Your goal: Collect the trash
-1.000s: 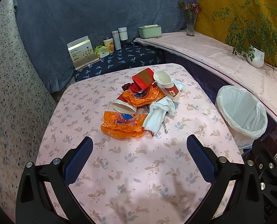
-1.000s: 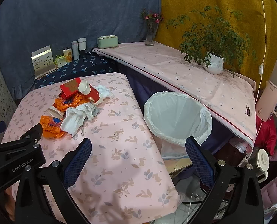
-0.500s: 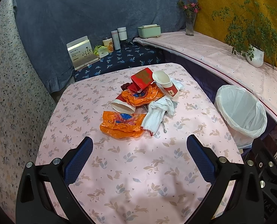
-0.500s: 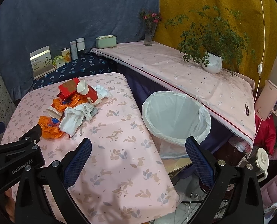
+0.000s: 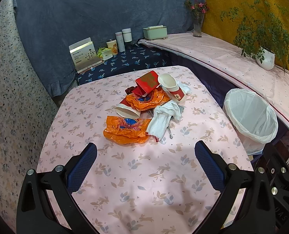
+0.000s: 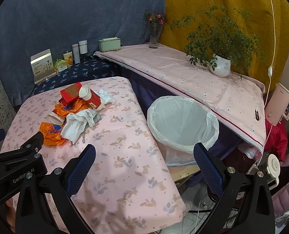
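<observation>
A: What lies on the pink, leaf-and-rabbit printed tablecloth [image 5: 144,185]?

B: A heap of rubbish at mid-table: a crinkled orange plastic bag [image 5: 126,129] nearest the camera, a second crumpled orange plastic bag [image 5: 147,101] behind it, and a ribbed white cloth [image 5: 163,120] draped against both.

A: And the harder pieces?

B: A red cardboard box [image 5: 147,82] tilted at the back, a red-and-white paper cup [image 5: 172,87] on its side touching it, and another tipped paper cup [image 5: 127,110] with its white mouth facing forward.

A: Where does it go?

B: A round bin lined with a thin white plastic bag [image 6: 181,124] stands just beside the table's right edge, well apart from the heap.

A: The claws?

B: The left gripper [image 5: 145,165] hovers over bare cloth, its blue, grid-textured pads spread wide and holding nothing. The right gripper [image 6: 144,167] is equally wide apart and empty, above the table edge near the bin.
</observation>
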Demonstrator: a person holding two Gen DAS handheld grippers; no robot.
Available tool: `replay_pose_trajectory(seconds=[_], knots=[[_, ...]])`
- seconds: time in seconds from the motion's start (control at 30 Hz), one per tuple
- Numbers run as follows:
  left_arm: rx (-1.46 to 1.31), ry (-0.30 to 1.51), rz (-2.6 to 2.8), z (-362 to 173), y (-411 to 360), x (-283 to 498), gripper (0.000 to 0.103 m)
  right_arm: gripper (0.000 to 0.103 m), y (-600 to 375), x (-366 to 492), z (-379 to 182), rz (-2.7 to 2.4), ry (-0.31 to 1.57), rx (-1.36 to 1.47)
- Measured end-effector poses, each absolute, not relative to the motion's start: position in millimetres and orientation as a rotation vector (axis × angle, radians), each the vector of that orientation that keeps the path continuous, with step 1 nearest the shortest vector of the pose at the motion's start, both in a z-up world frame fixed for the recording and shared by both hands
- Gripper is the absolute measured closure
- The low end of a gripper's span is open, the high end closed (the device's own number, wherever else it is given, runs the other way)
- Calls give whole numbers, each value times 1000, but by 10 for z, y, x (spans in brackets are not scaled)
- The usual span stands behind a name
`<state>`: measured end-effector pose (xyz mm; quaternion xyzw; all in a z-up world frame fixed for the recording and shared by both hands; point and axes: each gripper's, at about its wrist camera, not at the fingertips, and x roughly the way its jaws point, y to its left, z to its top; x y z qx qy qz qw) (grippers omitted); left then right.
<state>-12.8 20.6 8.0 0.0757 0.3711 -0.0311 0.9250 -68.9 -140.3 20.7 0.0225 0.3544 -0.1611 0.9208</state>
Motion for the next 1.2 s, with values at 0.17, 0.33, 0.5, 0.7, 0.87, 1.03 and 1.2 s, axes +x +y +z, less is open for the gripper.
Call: replay_pose_trajectory(seconds=[0.17, 0.33, 0.5, 0.7, 0.87, 1.03, 1.2], knots=[[156, 764, -65, 79, 177, -120, 7, 7, -1404, -689, 208, -334, 728, 46], [156, 763, -65, 82, 164, -129, 7, 7, -1413, -692, 211, -335, 727, 47], [155, 764, -64, 81, 166, -125, 7, 7, -1419, -699, 211, -339, 726, 45], [155, 764, -66, 82, 166, -125, 7, 7, -1421, -698, 209, -342, 724, 45], [157, 766, -73, 86, 133, -114, 7, 7, -1425, -697, 211, -353, 720, 44], [159, 767, -83, 94, 118, -98, 7, 7, -1440, -696, 214, -363, 716, 45], [160, 766, -90, 96, 120, -94, 7, 7, -1446, -706, 201, -365, 718, 45]])
